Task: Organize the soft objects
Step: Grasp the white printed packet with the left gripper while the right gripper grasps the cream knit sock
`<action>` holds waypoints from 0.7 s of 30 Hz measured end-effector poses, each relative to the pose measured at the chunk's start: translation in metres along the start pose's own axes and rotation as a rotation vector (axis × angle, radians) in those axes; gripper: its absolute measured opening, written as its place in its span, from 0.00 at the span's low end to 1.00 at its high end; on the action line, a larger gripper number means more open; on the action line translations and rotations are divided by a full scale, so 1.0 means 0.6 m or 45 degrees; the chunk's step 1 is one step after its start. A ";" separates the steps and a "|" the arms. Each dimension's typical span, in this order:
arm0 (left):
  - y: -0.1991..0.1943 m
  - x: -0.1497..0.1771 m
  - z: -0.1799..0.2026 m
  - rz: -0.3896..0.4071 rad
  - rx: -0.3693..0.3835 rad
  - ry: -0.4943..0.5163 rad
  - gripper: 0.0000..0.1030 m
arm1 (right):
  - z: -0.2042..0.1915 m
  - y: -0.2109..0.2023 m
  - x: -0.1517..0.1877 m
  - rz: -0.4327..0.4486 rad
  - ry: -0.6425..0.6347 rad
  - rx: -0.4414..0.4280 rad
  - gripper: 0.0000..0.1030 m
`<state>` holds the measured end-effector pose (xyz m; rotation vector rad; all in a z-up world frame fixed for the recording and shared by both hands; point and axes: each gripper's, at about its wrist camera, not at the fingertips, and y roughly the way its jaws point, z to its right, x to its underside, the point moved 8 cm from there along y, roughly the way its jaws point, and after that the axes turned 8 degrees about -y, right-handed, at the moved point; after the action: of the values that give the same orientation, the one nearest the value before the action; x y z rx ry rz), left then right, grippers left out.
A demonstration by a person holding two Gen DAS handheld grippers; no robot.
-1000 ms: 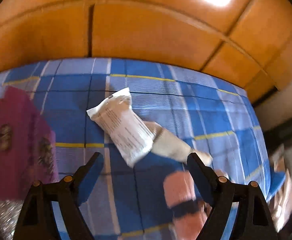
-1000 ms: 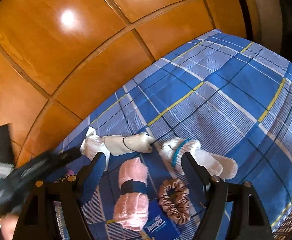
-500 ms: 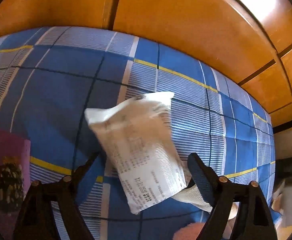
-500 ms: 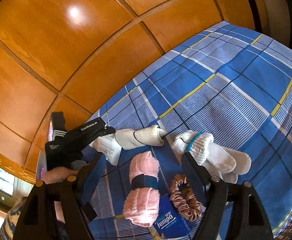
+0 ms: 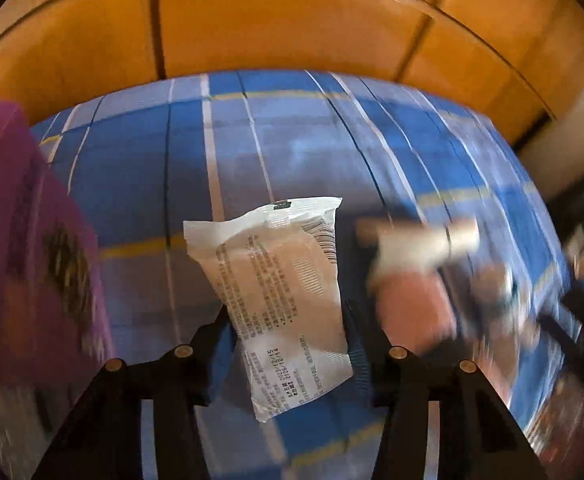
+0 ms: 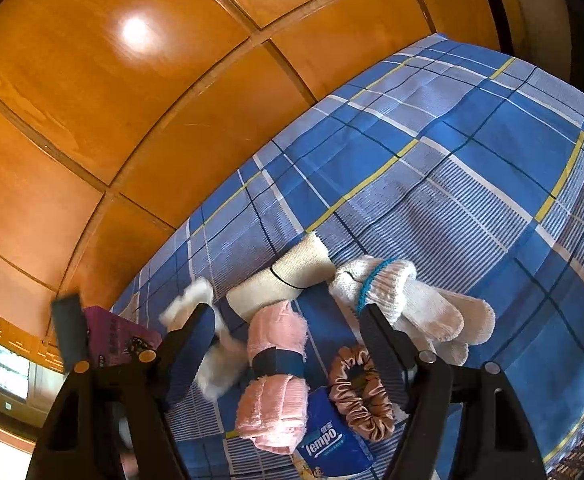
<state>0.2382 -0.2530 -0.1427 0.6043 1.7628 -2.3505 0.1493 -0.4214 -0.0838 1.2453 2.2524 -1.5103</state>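
My left gripper (image 5: 287, 320) is shut on a white printed soft packet (image 5: 283, 284) and holds it above the blue plaid bedcover (image 5: 139, 176). In the right wrist view the packet (image 6: 195, 304) is a blurred white shape at the left. My right gripper (image 6: 287, 320) is open and empty, above a rolled pink towel (image 6: 275, 376) with a dark band. Around it lie a cream rolled cloth (image 6: 287, 276), white knitted gloves (image 6: 408, 300), a brown scrunchie (image 6: 360, 392) and a blue Tempo tissue pack (image 6: 332, 440).
A purple box (image 5: 19, 256) stands at the left of the bed, also in the right wrist view (image 6: 115, 332). Orange wooden panels (image 6: 171, 100) rise behind the bedcover (image 6: 472, 168). The blurred pink towel (image 5: 416, 304) and cream cloth (image 5: 416, 240) lie to the packet's right.
My left gripper has closed on the white packet and lifted it off the bedcover, swinging left toward the purple box. My right gripper has barely moved.
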 end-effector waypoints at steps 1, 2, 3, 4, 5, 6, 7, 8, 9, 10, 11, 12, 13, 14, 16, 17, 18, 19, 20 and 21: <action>-0.008 0.022 0.000 -0.003 0.008 0.025 0.50 | 0.001 0.001 0.000 -0.006 0.006 -0.005 0.74; -0.016 0.040 0.000 -0.005 0.016 0.049 0.50 | 0.002 0.003 0.002 -0.016 0.015 -0.014 0.74; -0.025 0.057 0.000 -0.003 0.022 0.070 0.50 | 0.003 0.004 0.003 -0.025 0.020 -0.020 0.74; -0.038 0.079 -0.002 0.000 0.022 0.102 0.50 | 0.004 0.007 0.005 -0.037 0.024 -0.026 0.74; -0.046 0.093 -0.003 -0.001 0.024 0.128 0.50 | 0.003 0.010 0.006 -0.053 0.028 -0.034 0.74; -0.053 0.104 -0.003 0.000 0.023 0.146 0.50 | 0.001 0.015 0.008 -0.077 0.029 -0.048 0.74; -0.061 0.119 -0.005 0.008 0.020 0.173 0.50 | -0.002 0.019 0.009 -0.095 0.033 -0.066 0.74; -0.071 0.138 -0.011 0.013 0.018 0.204 0.50 | -0.005 0.023 0.010 -0.108 0.041 -0.086 0.74; -0.077 0.150 -0.014 0.020 0.016 0.222 0.50 | -0.008 0.028 0.009 -0.123 0.053 -0.098 0.74; -0.084 0.160 -0.019 0.030 0.015 0.234 0.50 | -0.011 0.031 0.008 -0.135 0.055 -0.102 0.74; -0.089 0.168 -0.024 0.035 0.018 0.243 0.50 | -0.016 0.037 0.003 -0.151 0.051 -0.101 0.74; -0.092 0.173 -0.027 0.037 0.023 0.246 0.50 | -0.020 0.043 -0.003 -0.160 0.047 -0.094 0.74; -0.095 0.179 -0.031 0.039 0.031 0.242 0.50 | -0.023 0.052 -0.010 -0.167 0.044 -0.078 0.76; -0.096 0.183 -0.036 0.040 0.044 0.227 0.50 | -0.025 0.066 -0.017 -0.178 0.047 -0.061 0.77; -0.096 0.186 -0.042 0.053 0.067 0.203 0.50 | -0.023 0.095 -0.023 -0.220 0.070 -0.030 0.77; -0.097 0.187 -0.043 0.059 0.077 0.189 0.50 | -0.019 0.117 -0.024 -0.253 0.090 0.001 0.77; -0.096 0.187 -0.044 0.063 0.085 0.176 0.50 | -0.015 0.132 -0.023 -0.272 0.096 0.029 0.77; -0.095 0.186 -0.045 0.066 0.090 0.171 0.50 | -0.009 0.149 -0.022 -0.288 0.102 0.073 0.77; -0.094 0.186 -0.046 0.071 0.097 0.164 0.50 | -0.004 0.163 -0.022 -0.294 0.109 0.113 0.77; -0.095 0.187 -0.046 0.074 0.100 0.162 0.50 | -0.003 0.172 -0.023 -0.293 0.109 0.133 0.77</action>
<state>0.1228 -0.1956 -0.1434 0.8225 1.6842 -2.4000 0.2312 -0.4126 -0.1473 1.1287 2.4742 -1.7035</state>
